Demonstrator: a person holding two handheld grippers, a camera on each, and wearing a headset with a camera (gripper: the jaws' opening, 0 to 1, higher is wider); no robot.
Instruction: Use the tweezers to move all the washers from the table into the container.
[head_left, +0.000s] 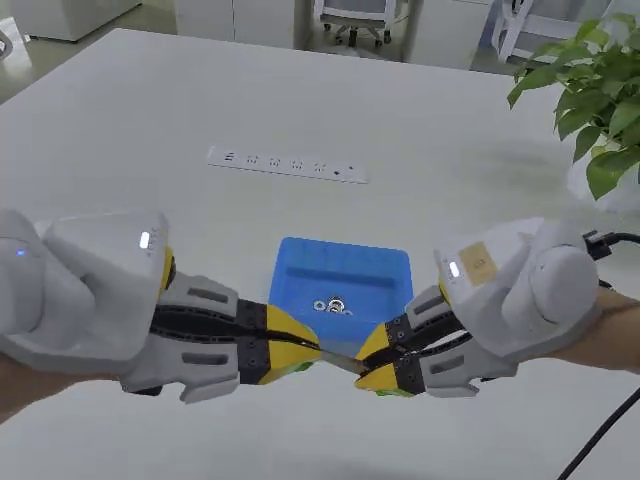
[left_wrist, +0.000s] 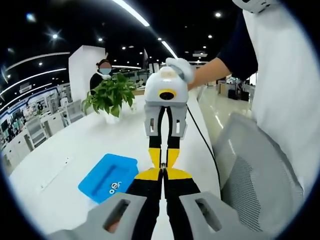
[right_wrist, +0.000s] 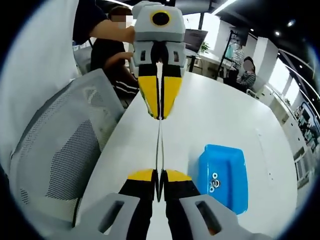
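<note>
Two hand-held grippers meet tip to tip above a white counter (head_left: 150, 120), sharing a pair of tweezers (right_wrist: 160, 145) between them. The left gripper (head_left: 310, 352) comes in from the left of the head view and the right gripper (head_left: 362, 363) from the right, their yellow-tipped fingers nearly touching just in front of a blue container (head_left: 390, 262). In both gripper views each tool's fingers are pressed together, clamped on an end of the tweezers, which run as a thin metal line from one set of tips straight to the other. Several washers (head_left: 332, 305) lie in a small cluster on the floor of the container, which sits flat on the counter just beyond the two grippers. Farther back on the counter lies a white power strip (head_left: 287, 163), and a leafy green plant (head_left: 595, 95) stands at the right edge. A grey mesh chair (right_wrist: 65, 150) stands beside the counter on the person's side, and other people are in the office behind.
</note>
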